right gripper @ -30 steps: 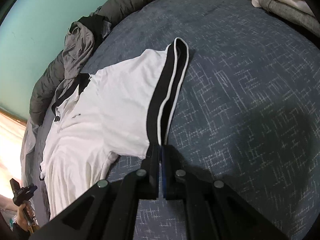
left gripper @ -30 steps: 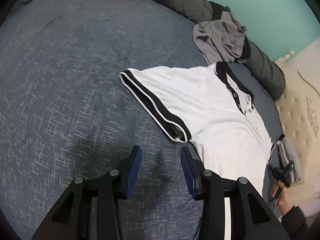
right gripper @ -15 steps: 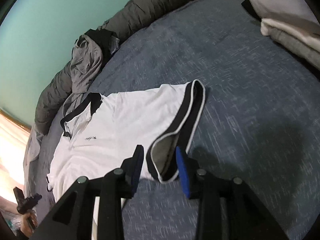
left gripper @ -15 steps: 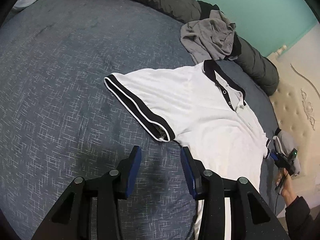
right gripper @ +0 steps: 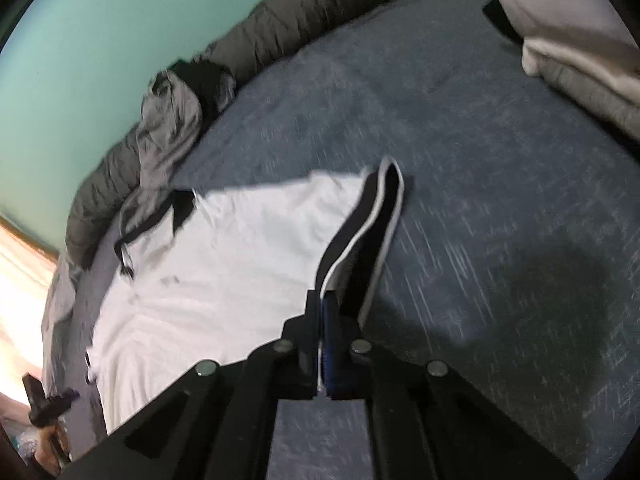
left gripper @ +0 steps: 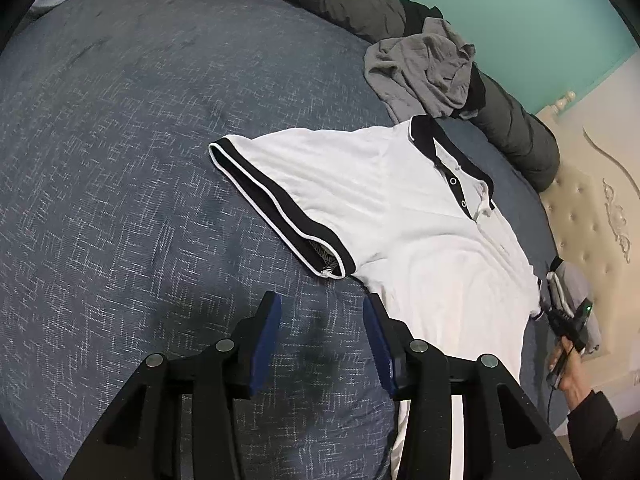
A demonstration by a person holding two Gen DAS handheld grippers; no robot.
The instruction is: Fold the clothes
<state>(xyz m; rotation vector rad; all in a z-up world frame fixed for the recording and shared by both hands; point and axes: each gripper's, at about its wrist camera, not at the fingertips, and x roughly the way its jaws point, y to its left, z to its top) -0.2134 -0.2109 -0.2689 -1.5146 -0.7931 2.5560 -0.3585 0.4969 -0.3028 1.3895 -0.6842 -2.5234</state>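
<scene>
White polo shirt (left gripper: 400, 208) lies flat on blue bed (left gripper: 120, 160). Right tool (right gripper: 325, 312), apart moment ago, now pinches black sleeve cuff (right gripper: 360, 240), lifting it: sleeve fold starting. Left tool (left gripper: 320, 320) apart, empty, beside other sleeve (left gripper: 280, 208).

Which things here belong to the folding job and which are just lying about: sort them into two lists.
Part of the job:
- white polo shirt, spread on the bed
- its black-trimmed sleeve, pinched by the right gripper
- left gripper, open over bare bedspread

Lying about:
- crumpled grey garment
- dark rolled duvet
- folded stack
- blue bedspread
</scene>
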